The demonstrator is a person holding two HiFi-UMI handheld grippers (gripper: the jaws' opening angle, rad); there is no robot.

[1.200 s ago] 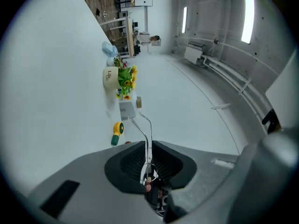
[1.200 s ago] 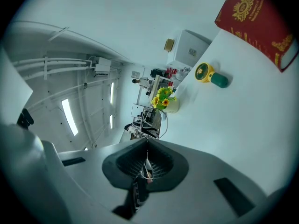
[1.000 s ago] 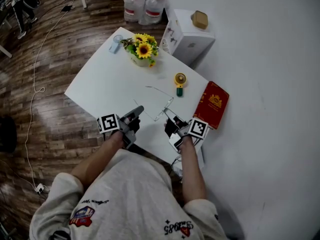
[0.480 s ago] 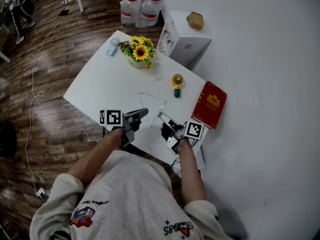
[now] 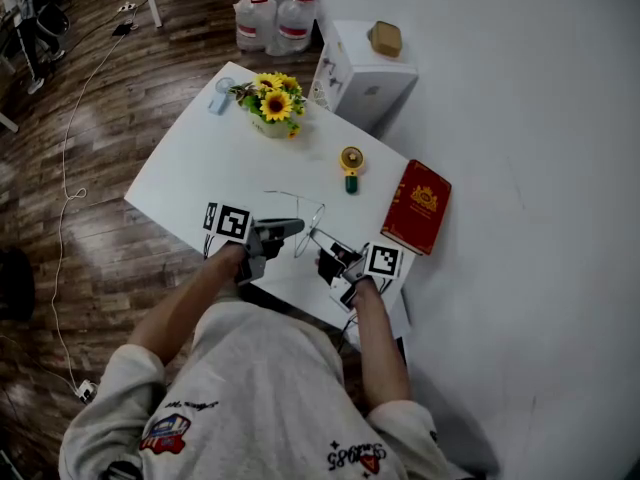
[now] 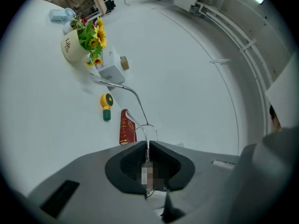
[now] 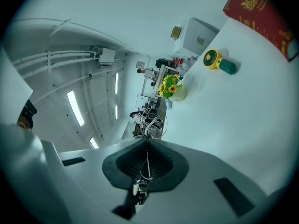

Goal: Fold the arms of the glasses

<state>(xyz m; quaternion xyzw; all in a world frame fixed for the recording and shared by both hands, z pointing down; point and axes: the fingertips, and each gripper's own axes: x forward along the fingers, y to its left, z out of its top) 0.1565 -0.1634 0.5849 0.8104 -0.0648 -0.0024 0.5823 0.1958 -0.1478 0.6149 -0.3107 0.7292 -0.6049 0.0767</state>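
Pinching a pair of thin silver wire-frame glasses [image 5: 306, 218] from two sides, lifted just clear of the white rectangular desk [image 5: 190, 173] near its 6 o'clock edge. With the left gripper [image 5: 297, 226] clamped tight on fine wire beside a lens rim, and the right gripper [image 5: 324, 255], at 4 o'clock of it, clamped just as tight on another stretch of the same frame. Showing one long arm unfolded, reaching out toward 11 o'clock past the left gripper's closed jaws.

Judged very light, springy along the arms, free only at the hinges, and easy to bend or scratch. Probably slippery too, bare wire on hard pads. Best taken on an arm close to its hinge, or at the bridge, never on a lens; best swung gently along the hinge's own path.

Below, a smooth, flat, hard top, likely to let thin wire skid. At 1 o'clock of the glasses, a small round yellow fan with a green handle [image 5: 350, 165]; at 3 o'clock, a dark red hardcover book [image 5: 418, 206]; at 11 o'clock, a pot of yellow sunflowers [image 5: 268, 108]. Beyond the desk, a white box-shaped cabinet [image 5: 372, 80] at 1 o'clock and clear water bottles with red caps [image 5: 272, 18] at 12 o'clock. At 9 o'clock, brown wooden plank floor [image 5: 50, 248] with a thin white cable [image 5: 68, 148] trailing across
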